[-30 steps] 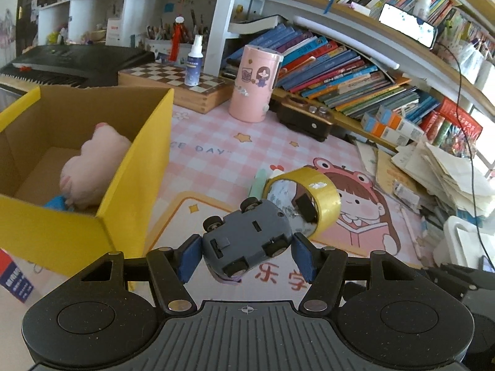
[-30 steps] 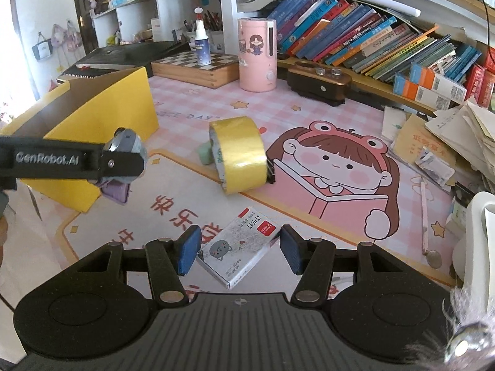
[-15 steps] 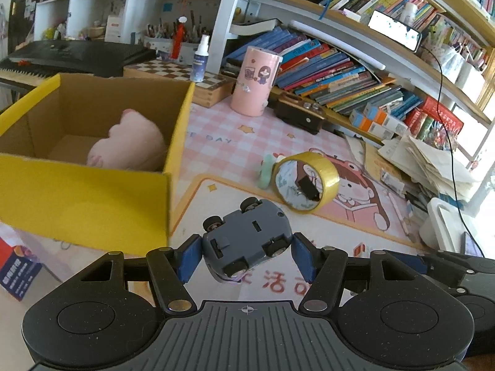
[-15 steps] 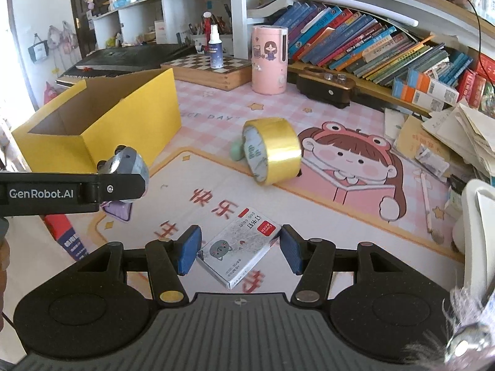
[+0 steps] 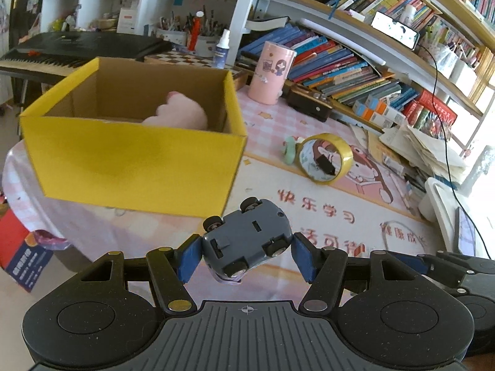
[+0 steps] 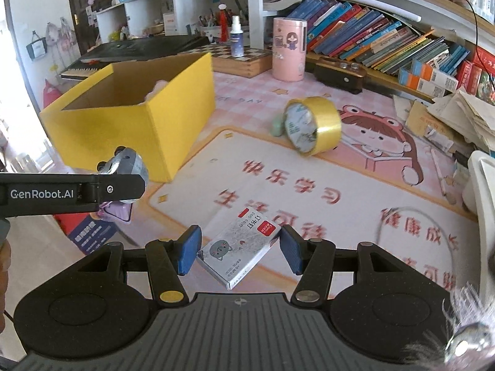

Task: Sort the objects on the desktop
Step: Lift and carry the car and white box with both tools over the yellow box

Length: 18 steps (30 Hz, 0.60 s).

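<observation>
Two grippers, both loaded. Left gripper [image 5: 246, 255] is clamped on a grey toy car [image 5: 247, 241], held belly-up with wheels showing; blue pads [image 5: 189, 258] press its two sides, car nose pointing to about 1 o'clock beyond the fingertips, a bit of lilac underside hanging below. Same car [image 6: 126, 164] seen from the right wrist view at 9 o'clock, sticking up above the left gripper's black finger, off the table. Right gripper [image 6: 238, 250] is closed on a small white card box [image 6: 239, 247] with a grey cat face and a red label; box sits diagonally between the blue pads [image 6: 187, 250], red-label corner toward 1 o'clock touching the right pad, opposite end against the left pad, lower corner hanging toward the gripper body. Yellow cardboard box [image 5: 133, 157] stands open at 10 to 11 o'clock of the left view, on the pink mat [image 5: 324, 213], a pink plush [image 5: 179, 113] inside it against the far right wall. Yellow tape roll [image 5: 324, 162] stands on edge at 1 o'clock, a pale green item [image 5: 289, 151] just beside it on its left, touching or nearly, cannot tell. Pink cylinder [image 5: 272, 72] upright farther back at 12 o'clock, near the slanted books [image 5: 340, 71].
</observation>
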Each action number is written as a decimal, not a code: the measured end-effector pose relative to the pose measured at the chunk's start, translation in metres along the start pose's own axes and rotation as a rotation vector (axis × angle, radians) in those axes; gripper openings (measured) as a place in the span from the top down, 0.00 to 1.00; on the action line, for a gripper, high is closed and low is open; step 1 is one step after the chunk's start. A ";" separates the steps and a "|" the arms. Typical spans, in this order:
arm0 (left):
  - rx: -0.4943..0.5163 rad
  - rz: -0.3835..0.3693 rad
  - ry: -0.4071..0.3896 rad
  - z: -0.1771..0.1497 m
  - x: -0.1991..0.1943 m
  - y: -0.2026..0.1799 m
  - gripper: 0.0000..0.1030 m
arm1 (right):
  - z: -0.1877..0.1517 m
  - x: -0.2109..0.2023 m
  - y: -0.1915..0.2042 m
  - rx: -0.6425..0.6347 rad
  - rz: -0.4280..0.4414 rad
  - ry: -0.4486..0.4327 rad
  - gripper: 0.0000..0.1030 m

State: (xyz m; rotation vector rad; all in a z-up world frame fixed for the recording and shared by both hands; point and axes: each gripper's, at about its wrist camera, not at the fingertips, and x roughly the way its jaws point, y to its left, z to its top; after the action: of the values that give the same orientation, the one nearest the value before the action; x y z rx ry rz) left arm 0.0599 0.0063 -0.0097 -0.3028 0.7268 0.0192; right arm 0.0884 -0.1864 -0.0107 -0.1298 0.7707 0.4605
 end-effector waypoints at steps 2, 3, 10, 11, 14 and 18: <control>0.000 0.000 0.002 -0.004 -0.007 0.006 0.40 | -0.004 -0.003 0.010 0.003 0.003 0.001 0.48; 0.000 0.001 0.003 -0.006 -0.010 0.010 0.40 | -0.005 -0.004 0.014 0.004 0.004 0.002 0.48; -0.002 0.009 0.002 -0.019 -0.031 0.031 0.40 | -0.018 -0.012 0.048 0.003 0.019 0.008 0.48; -0.003 0.011 0.001 -0.020 -0.033 0.034 0.40 | -0.020 -0.012 0.052 0.002 0.022 0.008 0.48; -0.006 0.017 0.000 -0.025 -0.041 0.042 0.39 | -0.024 -0.015 0.065 -0.003 0.030 0.009 0.48; -0.017 0.028 -0.003 -0.030 -0.049 0.054 0.40 | -0.028 -0.017 0.079 -0.011 0.041 0.010 0.48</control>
State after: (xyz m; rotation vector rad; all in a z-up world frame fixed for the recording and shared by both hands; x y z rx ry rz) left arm -0.0035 0.0542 -0.0131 -0.3084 0.7283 0.0522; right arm 0.0250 -0.1295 -0.0145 -0.1272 0.7820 0.5036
